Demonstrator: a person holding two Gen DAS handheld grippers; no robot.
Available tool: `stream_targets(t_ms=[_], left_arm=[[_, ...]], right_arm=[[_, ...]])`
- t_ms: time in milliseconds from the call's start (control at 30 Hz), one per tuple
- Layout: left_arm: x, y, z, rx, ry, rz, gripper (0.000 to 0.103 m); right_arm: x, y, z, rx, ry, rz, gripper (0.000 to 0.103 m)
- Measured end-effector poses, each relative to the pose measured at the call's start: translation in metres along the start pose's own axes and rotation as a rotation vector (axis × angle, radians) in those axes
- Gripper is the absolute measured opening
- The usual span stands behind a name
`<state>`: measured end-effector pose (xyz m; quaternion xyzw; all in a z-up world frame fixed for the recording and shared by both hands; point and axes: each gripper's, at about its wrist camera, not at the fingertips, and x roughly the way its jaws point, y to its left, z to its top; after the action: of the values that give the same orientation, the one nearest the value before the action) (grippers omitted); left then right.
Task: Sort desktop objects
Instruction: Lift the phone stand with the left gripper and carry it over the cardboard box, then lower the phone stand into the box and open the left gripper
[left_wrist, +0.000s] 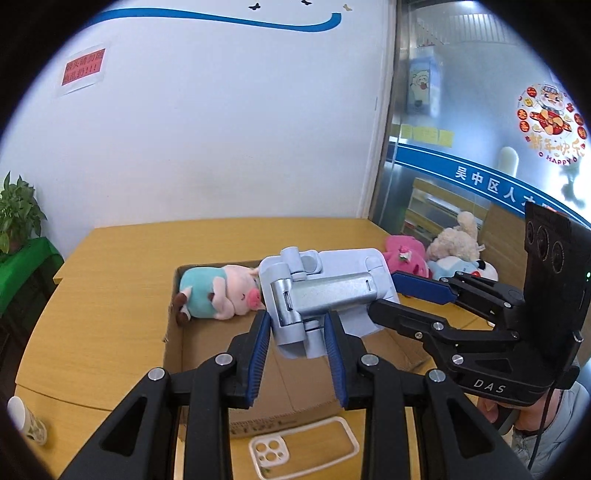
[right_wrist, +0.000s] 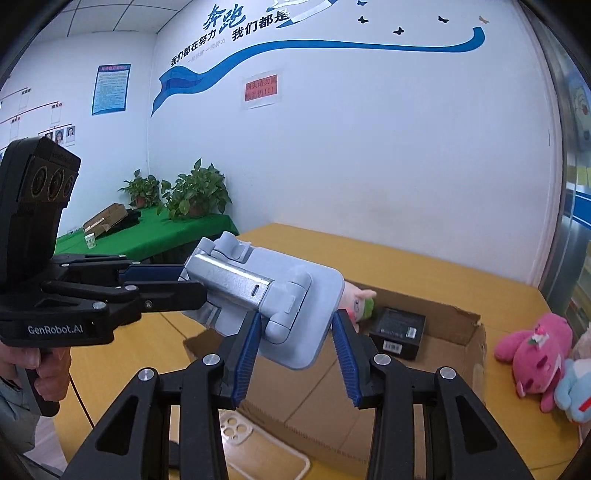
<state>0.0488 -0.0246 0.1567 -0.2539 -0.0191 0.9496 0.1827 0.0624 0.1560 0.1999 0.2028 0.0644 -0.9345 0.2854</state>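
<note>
We list, left to right across the yellow desk (left_wrist: 110, 295):

- Paper cup (left_wrist: 27, 421), near left edge.
- Plush pig (left_wrist: 218, 293), lying in the far left corner of the open cardboard box (left_wrist: 177, 354).
- Clear phone case (left_wrist: 303, 448), flat on the desk just in front of the box.
- Pale blue folding phone stand (left_wrist: 325, 288), held in the air above the box. Our left tongs (left_wrist: 298, 354) grip its near end, blue pads on either side; our right tongs (right_wrist: 297, 360) clamp the flat plate end.
- Black carton (right_wrist: 397, 332), inside the box toward its right.
- Pink plush (right_wrist: 532, 358) and further soft toys, on the desk right of the box.
</note>
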Motion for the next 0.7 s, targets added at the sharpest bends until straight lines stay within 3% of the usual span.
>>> stream_targets(t_ms=[167,333,567,700], left_arm=[[0.024,0.026,0.014,-0.015,0.004,-0.002,0.029],[0.06,0.06,0.019,-0.04,0.059,0.019,0.029],[0.112,0.105,0.017,-0.106,0.171,0.028,0.029],[0.144,0.118,0.009,-0.111,0.255,0.033,0.029]], right_arm=[[0.038,-0.011,0.017,0.006,0.017,0.017,0.039],[0.095,-0.029,0.026,0.041,0.075,0.055,0.039],[0.195,-0.051,0.012,0.092,0.241,0.146,0.039],[0.244,-0.055,-0.01,0.109,0.357,0.15,0.039]])
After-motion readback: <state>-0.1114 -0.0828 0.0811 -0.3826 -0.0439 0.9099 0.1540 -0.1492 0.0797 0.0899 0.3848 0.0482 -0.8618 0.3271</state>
